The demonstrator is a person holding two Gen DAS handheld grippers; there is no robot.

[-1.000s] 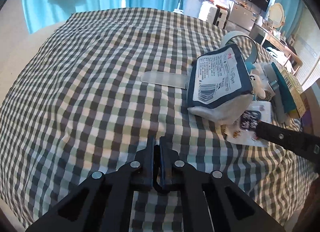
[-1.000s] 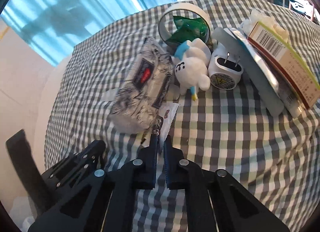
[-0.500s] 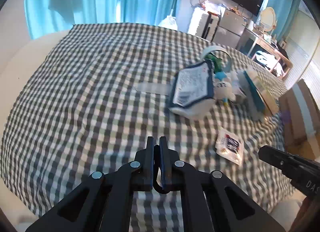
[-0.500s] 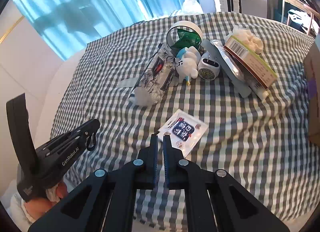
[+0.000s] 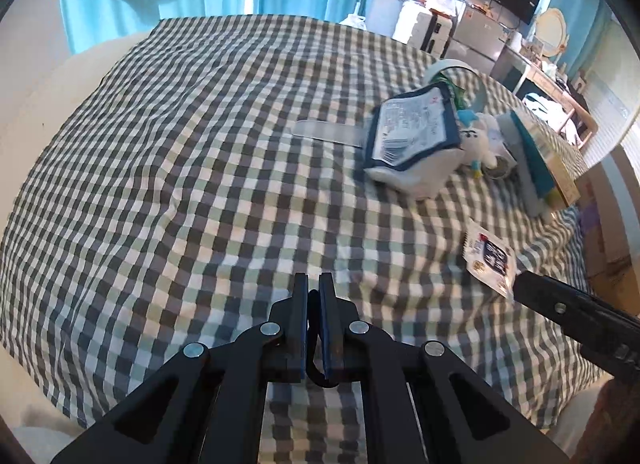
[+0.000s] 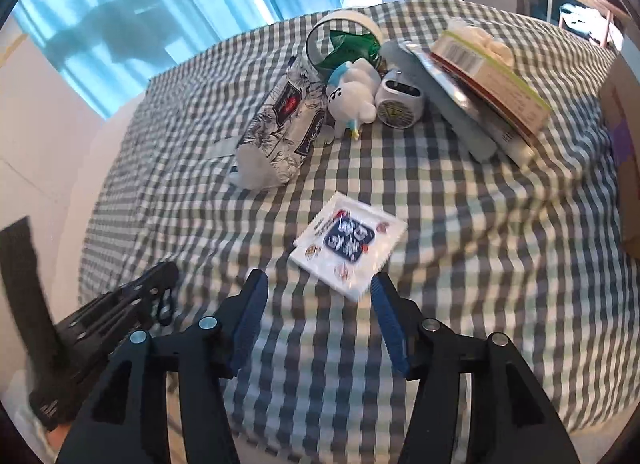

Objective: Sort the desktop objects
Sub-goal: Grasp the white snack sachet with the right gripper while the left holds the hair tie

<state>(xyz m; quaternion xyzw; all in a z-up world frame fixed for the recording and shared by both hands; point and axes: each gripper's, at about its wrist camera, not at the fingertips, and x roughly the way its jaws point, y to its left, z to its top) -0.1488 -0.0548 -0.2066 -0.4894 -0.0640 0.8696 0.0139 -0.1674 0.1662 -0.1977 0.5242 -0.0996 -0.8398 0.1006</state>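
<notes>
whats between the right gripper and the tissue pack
The flat white sachet lies on the checked cloth between the open right gripper and the tissue pack, seen in the right wrist view.

I see a matt woven checked cloth (image 6: pixel 460 200) under a glossy plastic sachet (image 6: pixel 350 240), a soft plush toy (image 6: pixel 354 98) and a shiny foil-edged carton (image 6: pixel 486 68).
</notes>
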